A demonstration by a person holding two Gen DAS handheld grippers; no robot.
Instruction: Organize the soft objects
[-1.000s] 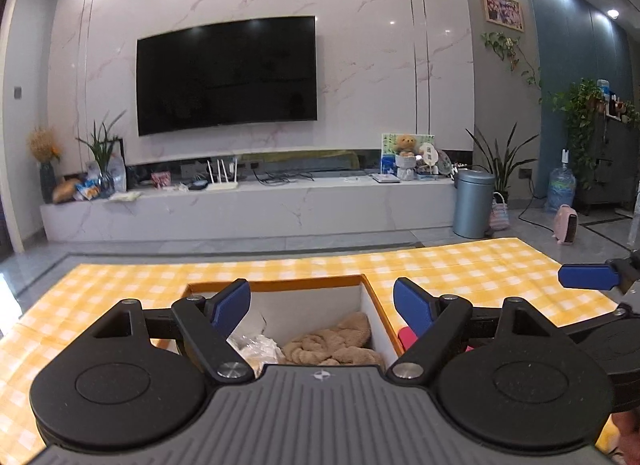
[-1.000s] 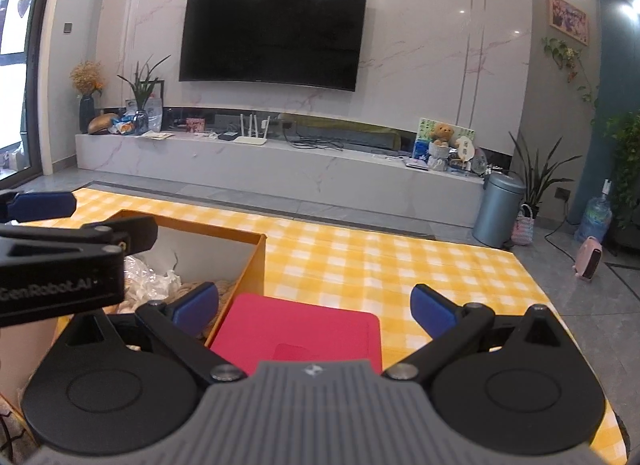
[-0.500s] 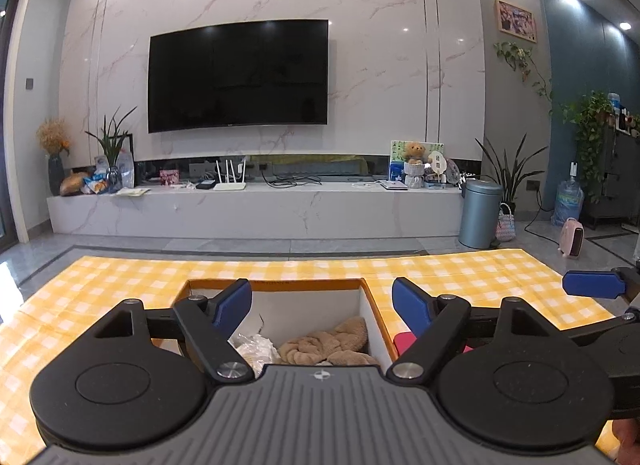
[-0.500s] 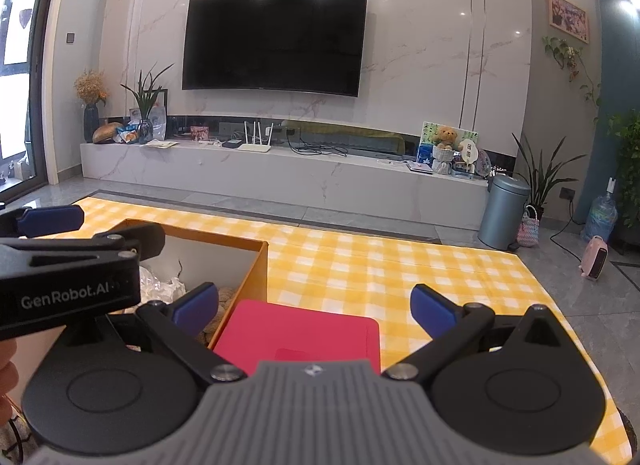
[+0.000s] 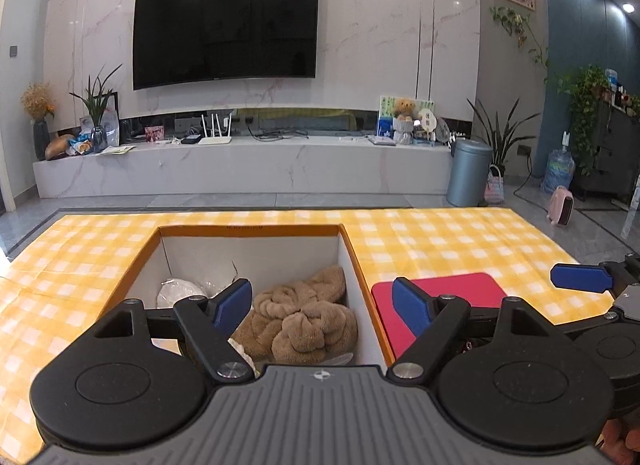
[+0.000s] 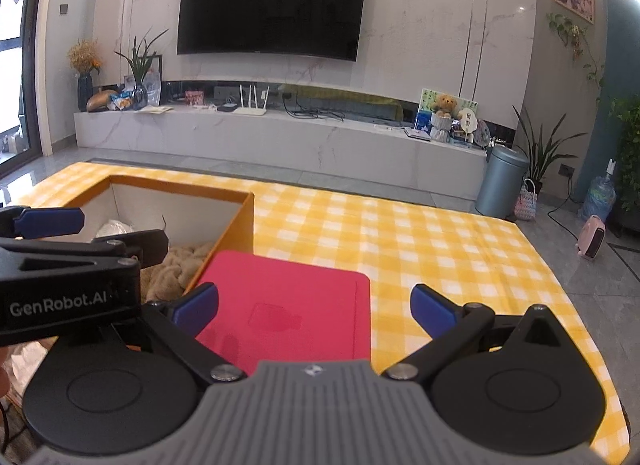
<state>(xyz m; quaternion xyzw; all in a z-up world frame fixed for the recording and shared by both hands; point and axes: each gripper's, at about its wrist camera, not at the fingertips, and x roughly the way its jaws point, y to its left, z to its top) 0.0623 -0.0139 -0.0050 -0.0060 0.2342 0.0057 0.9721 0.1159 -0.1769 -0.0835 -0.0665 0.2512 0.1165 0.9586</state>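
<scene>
On the desk (image 5: 460, 241), which is covered with a yellow checked cloth, an open box (image 5: 248, 231) with orange rims stands just beside a flat red mat (image 6: 288, 313), the mat lying at the box's 3 o'clock side. The left wrist view looks straight down into the box and shows a brown fluffy towel (image 5: 304, 321) bunched in a heap on the box floor toward the 3 o'clock wall, with a crumpled clear plastic bag (image 5: 180, 291) at its 9 o'clock; the heap's longer side runs roughly from 6 to 12 o'clock, though it is too rumpled to have a clear pointing end. The right wrist view shows only a strip of that towel (image 6: 180, 265) past the box wall, but it gives the whole mat, including a faint bottle outline pressed in its top. The left gripper (image 5: 322, 307) hovers over the box with its blue fingers (image 5: 232, 307) spread apart and empty. The right gripper (image 6: 314, 309) hangs over the mat, its fingers (image 6: 434, 311) likewise wide apart and holding nothing, and its blue tip shows at 3 o'clock in the left view.
</scene>
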